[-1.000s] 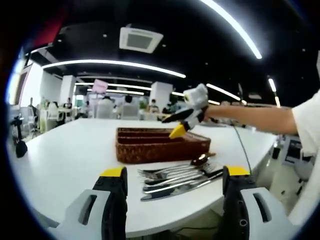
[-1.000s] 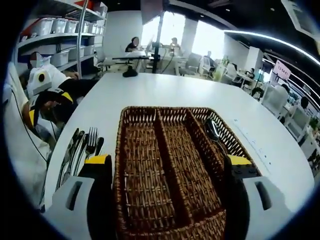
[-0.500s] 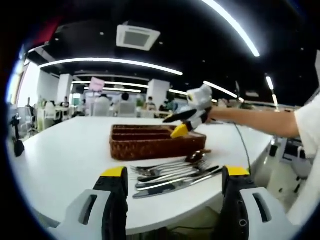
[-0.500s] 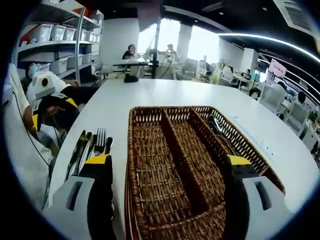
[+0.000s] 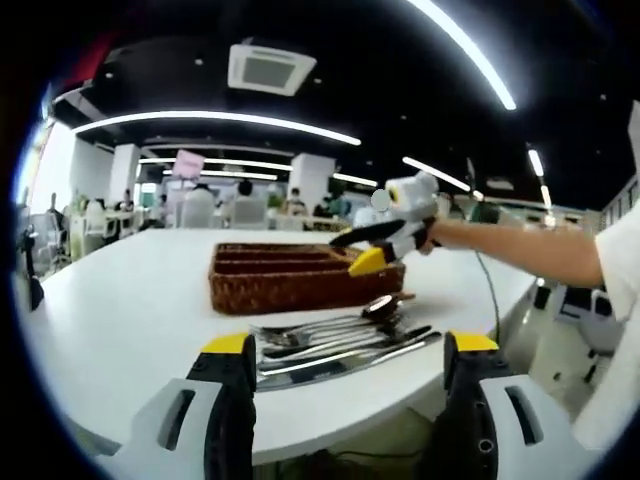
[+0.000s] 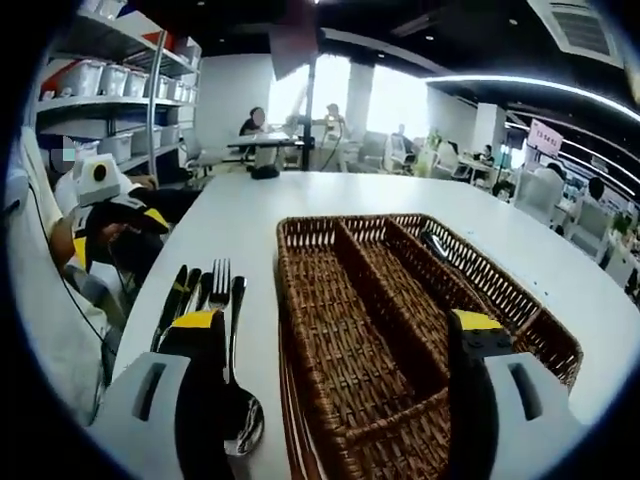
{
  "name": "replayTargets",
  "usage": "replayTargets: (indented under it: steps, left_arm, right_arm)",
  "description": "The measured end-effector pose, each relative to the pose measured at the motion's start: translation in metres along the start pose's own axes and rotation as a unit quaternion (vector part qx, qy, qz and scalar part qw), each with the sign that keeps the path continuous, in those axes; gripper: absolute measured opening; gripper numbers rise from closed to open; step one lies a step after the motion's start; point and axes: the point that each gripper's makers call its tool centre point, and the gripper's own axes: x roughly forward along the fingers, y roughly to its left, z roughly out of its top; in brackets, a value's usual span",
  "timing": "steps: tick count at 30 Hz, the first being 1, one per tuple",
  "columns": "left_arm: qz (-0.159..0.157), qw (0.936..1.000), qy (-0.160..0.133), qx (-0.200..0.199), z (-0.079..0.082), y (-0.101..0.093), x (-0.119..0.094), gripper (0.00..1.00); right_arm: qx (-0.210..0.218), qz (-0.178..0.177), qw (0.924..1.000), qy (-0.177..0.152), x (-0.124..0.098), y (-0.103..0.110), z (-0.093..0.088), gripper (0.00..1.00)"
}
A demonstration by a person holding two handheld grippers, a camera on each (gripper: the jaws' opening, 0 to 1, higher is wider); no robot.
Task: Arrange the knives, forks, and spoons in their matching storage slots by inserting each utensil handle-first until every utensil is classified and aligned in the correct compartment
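Utensils (image 6: pixel 215 300) beside basket rim (image 6: pixel 300 330)

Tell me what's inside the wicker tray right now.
The wicker tray has three long compartments. One dark utensil lies in the far-right compartment; the other two look bare. Their near ends are hidden behind the right tool.

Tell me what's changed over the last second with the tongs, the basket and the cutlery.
Nothing was taken hold of or let go. The right tongs have drawn back toward the near end of the wicker basket, so the spoon in the cutlery pile now shows. The left tongs stay open, aimed at the pile. Basket, pile and the utensil in the far compartment have not moved.
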Motion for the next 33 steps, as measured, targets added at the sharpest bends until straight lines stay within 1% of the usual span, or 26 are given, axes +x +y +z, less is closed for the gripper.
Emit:
replayTargets:
  steps: [5,10,14,20,22,29,33]
  left_arm:
    - [-0.004,1.0,-0.001,0.004,0.003,-0.002,0.002,0.77]
    - [-0.005,1.0,0.004,0.006,0.0,-0.004,0.002,0.77]
    - [-0.006,0.9999,0.009,0.008,-0.001,-0.004,0.002,0.77]
    - [-0.007,0.9998,0.007,0.015,0.002,-0.001,0.005,0.76]
    - [-0.008,0.9998,0.007,0.018,0.002,0.0,0.007,0.75]
    - [-0.013,0.9996,0.016,0.017,-0.003,0.003,0.015,0.75]
    - [-0.018,0.9994,0.018,0.023,-0.004,0.002,0.019,0.74]
  right_arm:
    - [0.005,-0.005,1.0,-0.002,-0.005,0.0,-0.004,0.94]
    - [0.009,-0.008,0.9999,-0.008,-0.009,0.002,-0.005,0.93]
    - [0.015,-0.016,0.9996,-0.019,-0.015,0.004,-0.005,0.93]
    - [0.019,-0.026,0.9991,-0.027,-0.023,0.006,-0.009,0.91]
    - [0.024,-0.031,0.9986,-0.035,-0.028,0.007,-0.01,0.91]
    - [0.029,-0.04,0.998,-0.039,-0.037,0.015,-0.013,0.91]
    - [0.032,-0.044,0.9973,-0.049,-0.043,0.025,-0.014,0.91]
